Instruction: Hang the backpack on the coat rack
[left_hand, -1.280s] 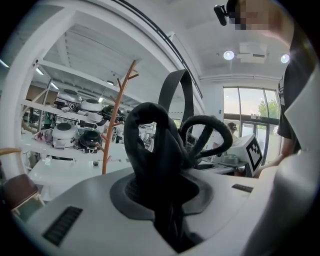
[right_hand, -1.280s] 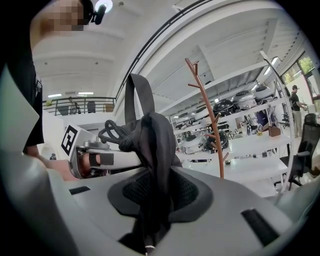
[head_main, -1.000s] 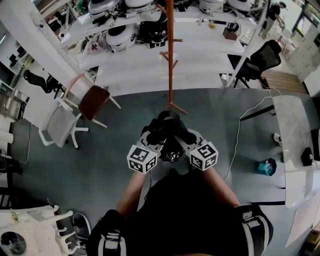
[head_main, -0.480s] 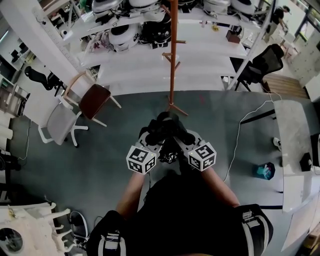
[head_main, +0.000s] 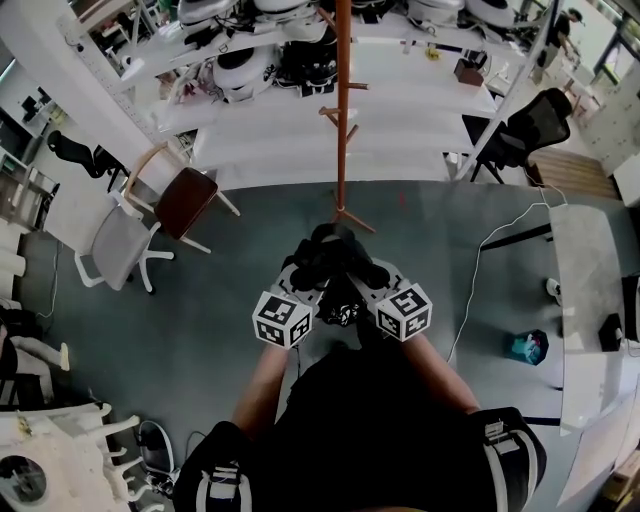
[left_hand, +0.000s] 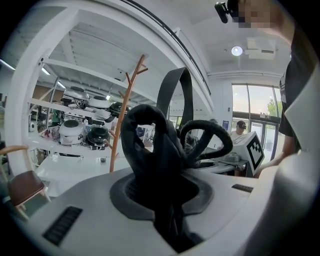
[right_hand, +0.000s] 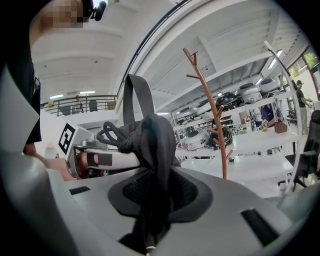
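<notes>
Left claw (left_hand: 167, 210) and right claw (right_hand: 150, 210) are each clamped part-closed on bunched black fabric of the backpack (head_main: 340, 302), holding it in the air between them, near the wooden coat rack (head_main: 342, 120) but apart from it. This looks like the carry-in step. Next, the top strap loop (left_hand: 167, 87) needs lifting over a peg (head_main: 352, 128).

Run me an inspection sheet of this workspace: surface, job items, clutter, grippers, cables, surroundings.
Surface: grey floor.
Job's things: black backpack held between both grippers; wooden coat rack upright just ahead, visible hooks bare.
Clutter: teal object on the floor beside the white table.
Grippers: left gripper and right gripper each shut on backpack fabric.
Cables: white cable trailing across the floor at right.
Surroundings: brown-seated chair, black office chair, equipment shelves behind the rack.
</notes>
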